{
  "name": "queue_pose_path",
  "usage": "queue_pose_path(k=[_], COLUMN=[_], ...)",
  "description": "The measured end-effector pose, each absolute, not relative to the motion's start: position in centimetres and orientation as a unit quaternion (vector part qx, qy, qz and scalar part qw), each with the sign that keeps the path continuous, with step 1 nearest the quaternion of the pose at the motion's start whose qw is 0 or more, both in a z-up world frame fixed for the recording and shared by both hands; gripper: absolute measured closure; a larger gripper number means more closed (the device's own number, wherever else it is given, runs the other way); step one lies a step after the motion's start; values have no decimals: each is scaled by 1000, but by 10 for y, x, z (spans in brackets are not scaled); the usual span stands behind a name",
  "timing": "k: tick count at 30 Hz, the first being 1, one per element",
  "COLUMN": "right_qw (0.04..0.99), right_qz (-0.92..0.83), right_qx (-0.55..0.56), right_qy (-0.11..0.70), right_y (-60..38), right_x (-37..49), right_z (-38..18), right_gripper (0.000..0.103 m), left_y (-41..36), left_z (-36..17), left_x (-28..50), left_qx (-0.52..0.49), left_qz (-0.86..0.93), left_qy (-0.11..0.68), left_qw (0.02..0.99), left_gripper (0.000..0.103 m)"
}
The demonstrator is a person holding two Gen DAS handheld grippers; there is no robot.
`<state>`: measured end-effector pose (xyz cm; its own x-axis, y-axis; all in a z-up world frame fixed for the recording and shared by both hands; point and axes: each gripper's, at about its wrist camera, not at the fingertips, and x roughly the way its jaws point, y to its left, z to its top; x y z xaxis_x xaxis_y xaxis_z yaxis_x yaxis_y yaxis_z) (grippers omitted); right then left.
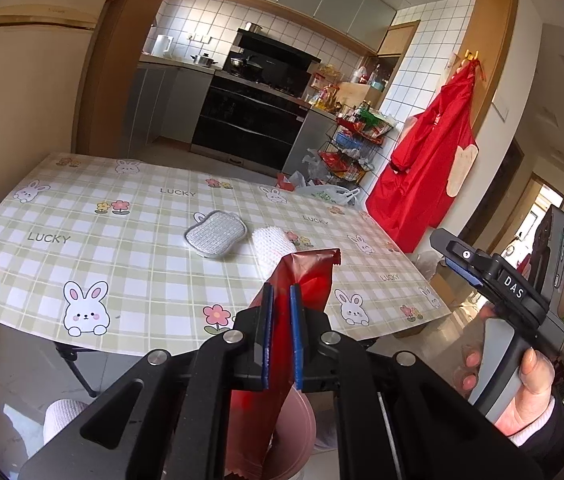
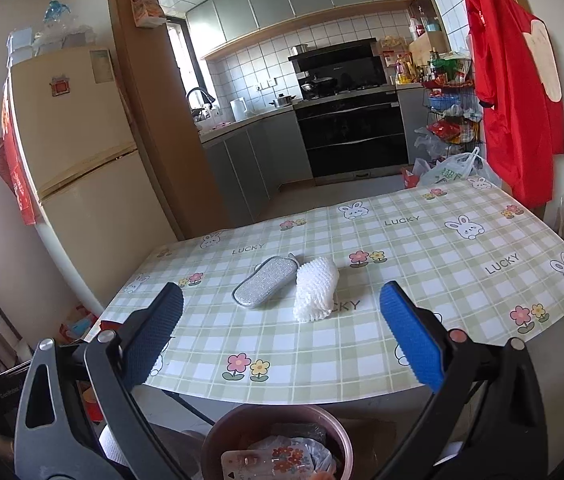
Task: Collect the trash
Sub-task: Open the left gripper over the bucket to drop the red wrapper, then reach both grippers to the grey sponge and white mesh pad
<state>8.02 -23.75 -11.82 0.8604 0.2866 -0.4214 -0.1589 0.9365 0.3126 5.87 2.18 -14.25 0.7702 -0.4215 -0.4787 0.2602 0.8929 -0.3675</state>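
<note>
The red wrapper (image 1: 282, 320) is clamped between the blue pads of the left gripper (image 1: 281, 300), at 6 o'clock in the left wrist view. Its torn, toothed top edge sticks up past the fingertips toward 12 o'clock, and its lower end hangs down between the black arms. Under it, at 6 o'clock, shows the rim of a pink bin (image 1: 301, 420), just off the near edge of the table (image 1: 82, 220).

In the right wrist view the bin (image 2: 218, 432) sits at 6 o'clock below the table edge, with a clear plastic packet printed with flowers (image 2: 278, 460) lying inside. The right gripper (image 2: 282, 312) has its jaws spread wide with nothing between them; its blue pads (image 2: 409, 340) stand at 4 o'clock and 8 o'clock.

On the checked cloth with rabbits and flowers, a grey scrubbing pad (image 2: 266, 284) and a white foam net (image 2: 315, 292) lie side by side near the middle, touching or almost so, the pad at the net's 9 o'clock.

In the left view the right gripper (image 1: 457, 256) appears at 3 o'clock, held in a hand (image 1: 521, 392) with a dark sleeve.

Beyond the table, a stove (image 2: 345, 128) stands at 12 o'clock, a fridge (image 2: 82, 152) at 9 o'clock, and a red apron (image 2: 513, 80) hangs at 2 o'clock.
</note>
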Motion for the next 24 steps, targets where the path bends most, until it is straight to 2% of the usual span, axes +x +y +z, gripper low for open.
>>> queue_pose_path(k=[4,6,8,10,11,14,16,24], right_qw=[955,954,954,953,953,955,954,954], right_qz=[113,113,115,117,116,114,115,109], right_qx=[140,140,140,138,136,127,124,116], right_qy=[238,238,240,242,243,244,245,253], right_y=[-242,-242,-242,-240,-239,-236,-234,-230], right_x=[81,81,81,81,81,81,81,83], right_z=[-120,-121,-122,-123,-123,-124,-125,-138], right_gripper=[6,6,6,6,6,6,6,6], left_y=[11,8,6,7,7,10,12,26], left_z=[-145,-146,-146,-145,-145,-144,-143,-157], left_x=[60,60,59,57,57,55,55,64], left_qx=[-136,-136,-139,-146,-147,-147,-142,-129], left_qz=[-200,-208,-216,-218,-216,-200,-181,-113], left_qy=[292,294,294,287,284,278,275,301], left_qw=[925,923,921,921,922,928,933,938], left_gripper=[93,86,56,41,37,9,6,6])
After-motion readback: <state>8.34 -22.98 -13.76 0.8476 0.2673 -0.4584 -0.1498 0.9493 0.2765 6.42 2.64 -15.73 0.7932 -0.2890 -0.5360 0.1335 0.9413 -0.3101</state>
